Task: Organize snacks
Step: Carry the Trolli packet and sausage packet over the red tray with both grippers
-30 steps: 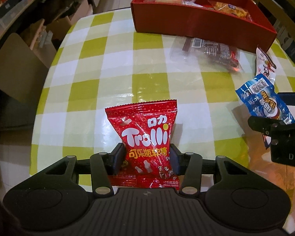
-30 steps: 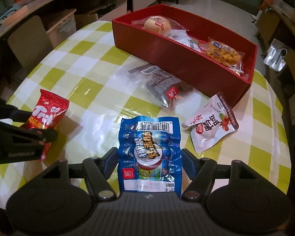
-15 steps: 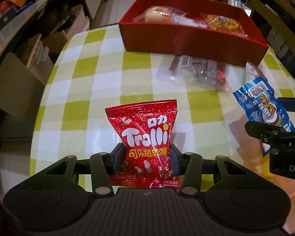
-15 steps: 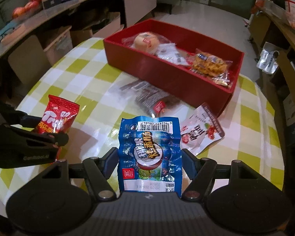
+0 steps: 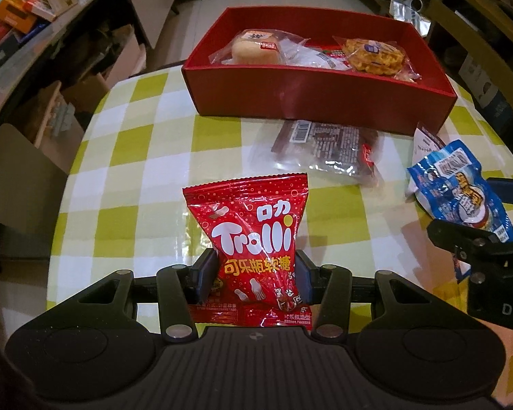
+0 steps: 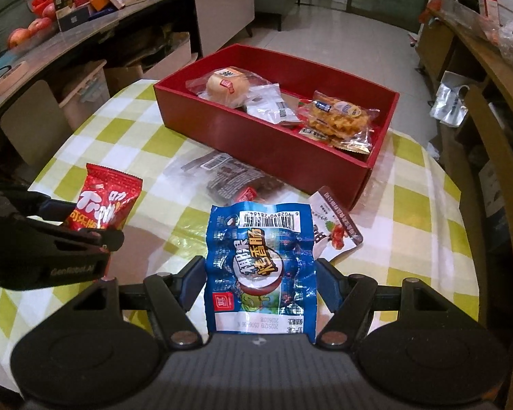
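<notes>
Left wrist view shows jaws clamped on the red Trolli bag, right jaws clamped on the blue sausage pack; carry both over the red box wall before releasing.

Warm indoor light falls from above, leaving white glare on the glossy surface near its middle. Soft shadows lie beside the packets. Fisheye bending curves the edges; corners go black. Focus is sharp.
</notes>
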A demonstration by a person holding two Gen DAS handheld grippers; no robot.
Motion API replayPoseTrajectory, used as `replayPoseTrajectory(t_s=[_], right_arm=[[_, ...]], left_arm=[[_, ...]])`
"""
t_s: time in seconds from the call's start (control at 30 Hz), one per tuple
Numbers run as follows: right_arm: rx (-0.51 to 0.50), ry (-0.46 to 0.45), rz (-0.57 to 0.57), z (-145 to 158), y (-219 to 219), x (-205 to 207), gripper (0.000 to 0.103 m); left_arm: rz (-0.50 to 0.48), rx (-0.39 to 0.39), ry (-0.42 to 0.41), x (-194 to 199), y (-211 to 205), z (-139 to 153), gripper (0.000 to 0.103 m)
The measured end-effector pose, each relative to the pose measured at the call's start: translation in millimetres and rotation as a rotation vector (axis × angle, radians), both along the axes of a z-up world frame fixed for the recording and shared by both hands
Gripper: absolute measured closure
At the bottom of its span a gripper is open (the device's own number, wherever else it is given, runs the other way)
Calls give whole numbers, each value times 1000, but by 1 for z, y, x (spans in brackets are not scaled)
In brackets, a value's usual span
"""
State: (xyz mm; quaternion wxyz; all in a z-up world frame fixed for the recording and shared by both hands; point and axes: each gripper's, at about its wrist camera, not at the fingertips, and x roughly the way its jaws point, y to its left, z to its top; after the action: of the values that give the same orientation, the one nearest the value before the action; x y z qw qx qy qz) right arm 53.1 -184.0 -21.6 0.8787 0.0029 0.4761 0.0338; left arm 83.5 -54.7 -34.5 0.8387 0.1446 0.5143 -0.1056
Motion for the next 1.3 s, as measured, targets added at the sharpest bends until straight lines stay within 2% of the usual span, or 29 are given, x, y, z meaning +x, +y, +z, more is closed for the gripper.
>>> replayPoseTrajectory(t_s=[0.7,1.1,1.3], right_arm=[[-4,-74,-69,18,-27,20,29],[13,-137,-125,27,-54,57,29],[7,-195,-134,35,-62,89,29]], left_arm=[[2,-17,-41,25,-33,12,48],[37,-34,-85,67,-52,24,48],[46,-39,-134,99,-64,35,47]])
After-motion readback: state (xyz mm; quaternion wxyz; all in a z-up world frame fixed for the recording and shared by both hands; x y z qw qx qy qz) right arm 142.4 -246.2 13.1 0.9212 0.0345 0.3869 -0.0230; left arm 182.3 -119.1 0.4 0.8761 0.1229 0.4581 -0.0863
